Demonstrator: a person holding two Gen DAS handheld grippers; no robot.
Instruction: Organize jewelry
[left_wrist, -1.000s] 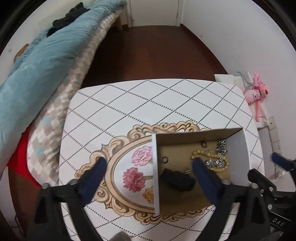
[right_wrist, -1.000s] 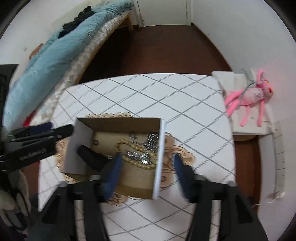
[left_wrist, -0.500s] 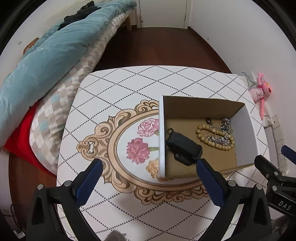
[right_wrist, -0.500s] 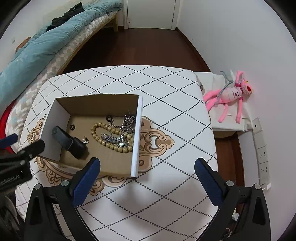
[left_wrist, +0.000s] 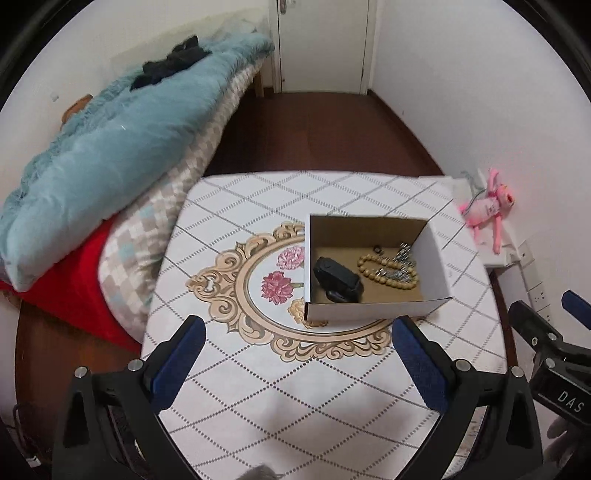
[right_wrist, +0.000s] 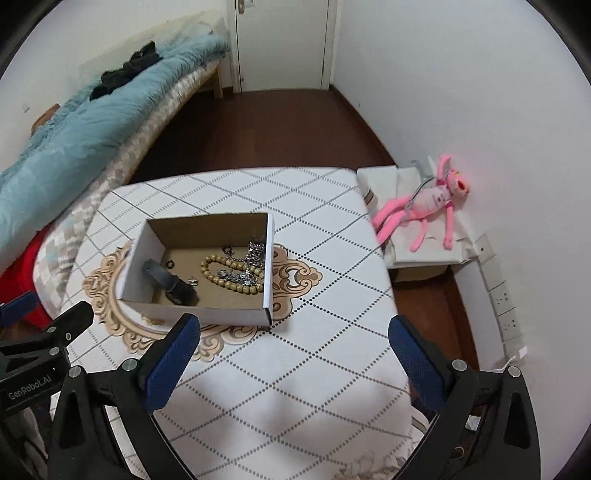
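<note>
1. White quilted table cover (left_wrist: 258, 387), patterned with dotted diamonds and a gold floral medallion (left_wrist: 258, 295): soft and loose-looking, likely to slide or bunch if dragged on, taking everything on top along.
2. Cardboard box (left_wrist: 373, 312), white outside and brown inside, open-topped, resting on the medallion toward the table's right side; light and unanchored by the look of it, so prone to skid or tip if nudged on a wall by a fingertip reaching in.
3. Left gripper (left_wrist: 295, 365): spread wide, nothing between the blue pads (left_wrist: 177, 363), hanging over bare cover just short of the box's near wall.
4. Right gripper (right_wrist: 291, 365): likewise splayed fully and empty, hanging near the box's front right corner. Close side by side with the left one, so a risk of clashing if both dive into the box together.
5. Black strap-like item (right_wrist: 170, 280) lying in the box's left half, touching nothing bright; bulky enough to block a reach along the floor.
6. Wooden bead string (right_wrist: 229, 275) in the right half, overlapped by a silver chain (right_wrist: 255, 254); probably tangled, so lifting 1 may drag the other out.
7. 2 small dark rings (right_wrist: 170, 264), loose on the box floor; easily missed or flicked away.
8. Off the table: teal quilt (left_wrist: 110, 147) on the bed at left, pink plush toy (right_wrist: 428, 206) at right, both well apart.
</note>
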